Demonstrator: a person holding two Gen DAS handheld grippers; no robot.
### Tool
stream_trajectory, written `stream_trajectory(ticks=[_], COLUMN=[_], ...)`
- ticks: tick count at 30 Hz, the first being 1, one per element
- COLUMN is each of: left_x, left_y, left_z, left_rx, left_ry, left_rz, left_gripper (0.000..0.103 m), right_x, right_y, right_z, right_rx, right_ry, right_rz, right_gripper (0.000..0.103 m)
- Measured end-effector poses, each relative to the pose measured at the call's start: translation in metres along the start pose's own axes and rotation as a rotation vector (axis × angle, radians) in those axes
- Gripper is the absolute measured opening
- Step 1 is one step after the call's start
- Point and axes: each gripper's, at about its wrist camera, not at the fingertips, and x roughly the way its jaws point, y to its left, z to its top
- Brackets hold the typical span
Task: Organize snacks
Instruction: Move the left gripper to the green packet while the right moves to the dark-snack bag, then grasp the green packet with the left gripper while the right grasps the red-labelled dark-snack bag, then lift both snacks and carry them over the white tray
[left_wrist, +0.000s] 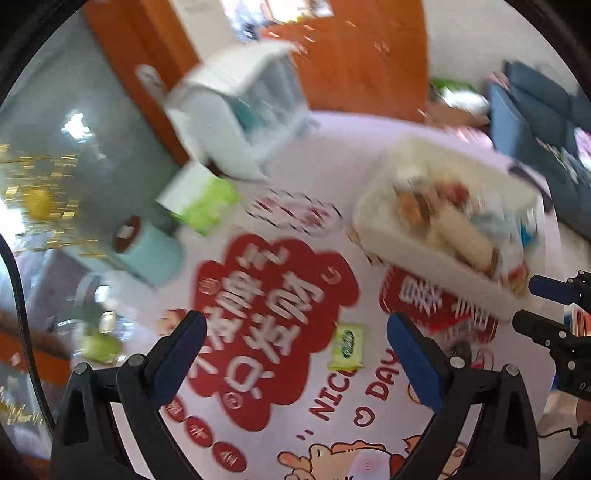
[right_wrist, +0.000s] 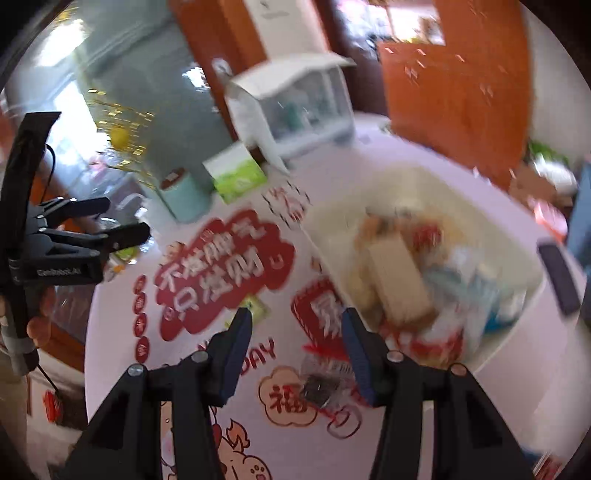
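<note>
Hovering over a round table (left_wrist: 332, 147) covered in a white cloth with red lettering, both pairs of tongs are spread wide and hold nothing. A small green snack packet (left_wrist: 347, 346) lies flat on the cloth. In the left wrist view it sits between the two fingers of the left tongs (left_wrist: 297, 354), a little ahead and nearer the right-hand finger, its long axis pointing roughly away from the camera. The left tongs look the nearer pair for it. In the right wrist view a clear wrapped snack with a dark centre (right_wrist: 325, 384) lies just beside the inner face of one finger of the right tongs (right_wrist: 297, 350). The white bin (left_wrist: 373, 221), already holding several snacks, stands ahead and to the right of both pairs. Motion blur softens the details.
</note>
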Motion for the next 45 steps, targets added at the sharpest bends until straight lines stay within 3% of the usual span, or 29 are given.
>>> stream_trajectory(ticks=[5,12,14,19,27,31,34,36,38,45], left_x=[0.080,0.152,0.163,0.174,0.179,0.187,0.189,0.189,0.186,0.169], left_y=[-0.023,-0.044,-0.046,-0.042,-0.042,-0.040,-0.037,-0.033,-0.033,-0.031], left_z=[-0.024,-0.049,-0.053,-0.055,-0.060,-0.061,-0.062,-0.062,-0.062,-0.082], left_rx=[0.093,0.136,0.129,0.094,0.060,0.029,-0.006,-0.050,-0.065,-0.179], left_ry=[0.092,0.190,0.207,0.218,0.225,0.240,0.238,0.245,0.232,0.228], left_rz=[-0.084,-0.150,-0.154,-0.156,-0.155,-0.151,-0.182,-0.243,-0.233,-0.251], left_gripper=[0.098,0.094,0.093,0.093,0.093,0.091,0.077,0.052,0.036,0.035], right_x=[0.048,0.097,0.101,0.100,0.107,0.111,0.114,0.116,0.115,0.114], right_y=[0.002,-0.004,-0.008,-0.010,-0.020,-0.015,-0.010,-0.006,-0.006,0.000], right_z=[-0.037,-0.084,-0.091,-0.094,-0.098,-0.099,-0.102,-0.102,-0.102,-0.101], right_rx=[0.037,0.079,0.118,0.155,0.211,0.175,0.123,0.073,0.051,-0.017], right_ry=[0.083,0.218,0.223,0.163,0.193,0.194,0.188,0.181,0.177,0.159], right_rz=[-0.035,-0.050,-0.049,-0.139,-0.238,-0.276,-0.300,-0.312,-0.304,-0.246], right_gripper=[0.051,0.051,0.051,0.051,0.056,0.059,0.058,0.054,0.053,0.049])
